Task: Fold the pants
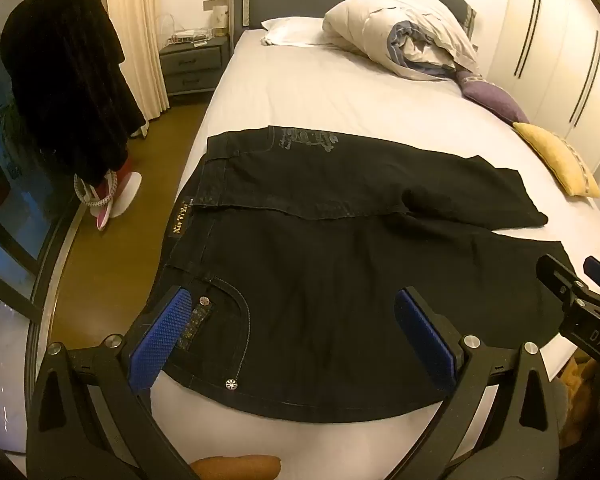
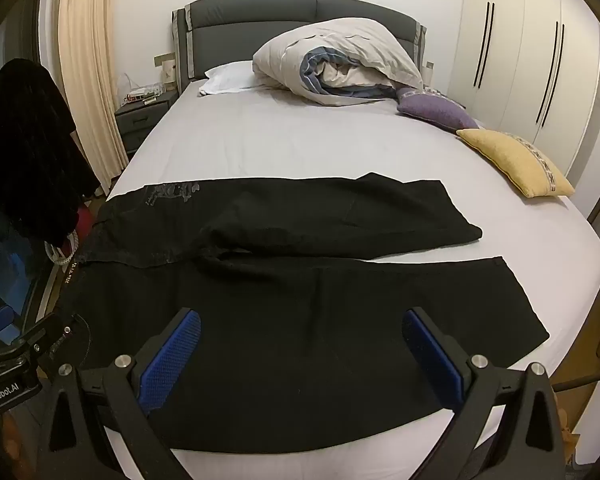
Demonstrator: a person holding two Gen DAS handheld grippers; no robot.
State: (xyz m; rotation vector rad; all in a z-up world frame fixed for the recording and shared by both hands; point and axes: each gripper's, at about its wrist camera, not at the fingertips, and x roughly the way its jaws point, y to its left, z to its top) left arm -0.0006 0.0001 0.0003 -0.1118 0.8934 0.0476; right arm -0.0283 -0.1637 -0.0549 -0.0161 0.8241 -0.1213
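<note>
Left wrist view: black denim pants (image 1: 340,248) flat across white-sheeted bed (image 1: 300,92). Left hand-held gripper (image 1: 292,320) jaws wide, empty, above waistband; right hand-held gripper (image 2: 300,344) likewise, at 3 o'clock above legs.

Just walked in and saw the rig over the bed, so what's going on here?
A person holds a gripper in each hand above black pants spread flat on the bed, the two legs lying apart. The left gripper hovers over the waist and pocket end, the right gripper over the near leg. Both are open and grip nothing; no fold has been made yet.
</note>
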